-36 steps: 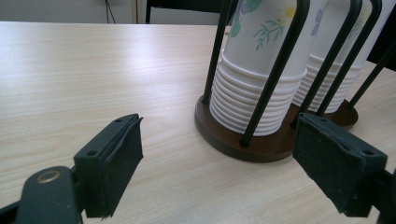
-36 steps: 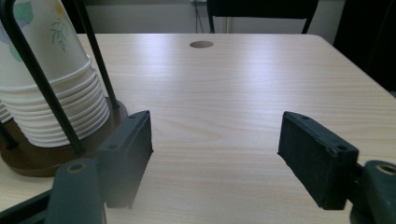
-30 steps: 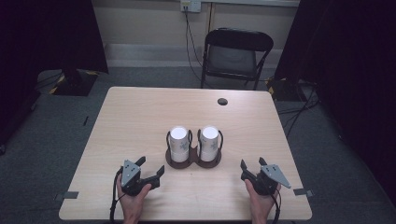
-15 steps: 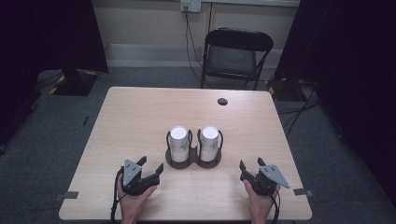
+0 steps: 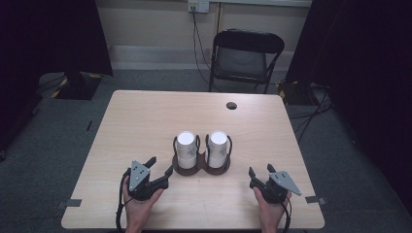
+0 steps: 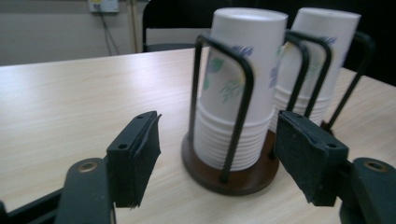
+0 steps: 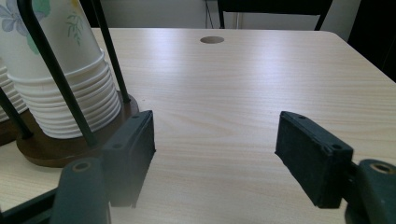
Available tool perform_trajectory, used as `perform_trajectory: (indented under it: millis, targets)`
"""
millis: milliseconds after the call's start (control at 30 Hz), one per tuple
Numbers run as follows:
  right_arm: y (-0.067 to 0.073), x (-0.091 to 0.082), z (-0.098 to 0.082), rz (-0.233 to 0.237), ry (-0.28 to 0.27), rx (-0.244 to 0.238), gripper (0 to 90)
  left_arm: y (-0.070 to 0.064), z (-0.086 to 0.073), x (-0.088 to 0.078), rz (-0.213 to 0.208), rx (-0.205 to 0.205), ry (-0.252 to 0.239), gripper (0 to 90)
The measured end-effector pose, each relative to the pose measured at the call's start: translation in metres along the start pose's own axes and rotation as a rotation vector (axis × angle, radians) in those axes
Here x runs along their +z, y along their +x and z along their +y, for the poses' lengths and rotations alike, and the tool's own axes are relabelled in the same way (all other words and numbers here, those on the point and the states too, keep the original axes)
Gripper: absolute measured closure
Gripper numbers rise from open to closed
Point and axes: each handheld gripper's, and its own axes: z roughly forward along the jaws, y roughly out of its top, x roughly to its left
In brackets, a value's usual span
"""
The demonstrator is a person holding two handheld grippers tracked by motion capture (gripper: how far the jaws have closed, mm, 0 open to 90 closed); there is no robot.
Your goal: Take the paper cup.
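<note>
Two stacks of white paper cups with a floral print [image 5: 186, 148] [image 5: 218, 145] stand upside down in a dark wire holder on a brown wooden base [image 5: 201, 169] at the table's middle. My left gripper [image 5: 162, 165] hovers just left of and in front of the holder, pointing at it. Its jaws have just been closing, with nothing between them. In the left gripper view the near stack [image 6: 238, 70] rises beyond the gripper [image 6: 218, 122]. My right gripper [image 5: 260, 170] rests open to the holder's right. In the right gripper view its jaws [image 7: 215, 121] frame bare table, beside the base [image 7: 51, 151].
The light wooden table [image 5: 145, 121] has a round cable hole [image 5: 231, 105] near its far edge. A black folding chair [image 5: 245, 53] stands behind the table. Dark curtains hang at both sides, and cables lie on the grey floor.
The left gripper has risen slightly and its jaws have narrowed. The right gripper and the cup holder have stayed put.
</note>
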Motion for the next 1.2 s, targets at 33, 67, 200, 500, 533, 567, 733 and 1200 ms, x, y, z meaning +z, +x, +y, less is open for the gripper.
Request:
perform_trajectory:
  millis: [33,67,200,500,533,567,733,1200]
  targets:
    - [0.0,0.0,0.0,0.0,0.0,0.0,27.8,0.0,0.0,0.0,0.0,0.0,0.0,30.4]
    - [0.0,0.0,0.0,0.003,0.003,-0.001,27.8,-0.003,0.004,0.0,-0.011,0.017,-0.014,29.5]
    - [0.0,0.0,0.0,0.006,0.004,0.0,27.8,-0.006,0.011,0.002,-0.044,0.026,-0.023,28.1]
    - [0.0,0.0,0.0,0.011,0.0,-0.002,28.1,-0.015,0.027,0.013,-0.132,0.044,-0.021,21.2]
    - [0.0,0.0,0.0,0.012,0.001,0.0,28.2,-0.017,0.029,0.016,-0.143,0.05,-0.017,23.6]
    - [0.0,0.0,0.0,0.012,0.001,0.0,28.2,-0.017,0.029,0.016,-0.143,0.05,-0.017,23.9]
    - [0.0,0.0,0.0,0.007,0.002,-0.009,29.0,-0.018,0.039,0.025,-0.122,0.027,-0.008,28.5]
    - [0.0,0.0,0.0,0.009,0.001,0.003,29.6,-0.025,0.063,0.038,-0.18,0.058,-0.044,32.7]
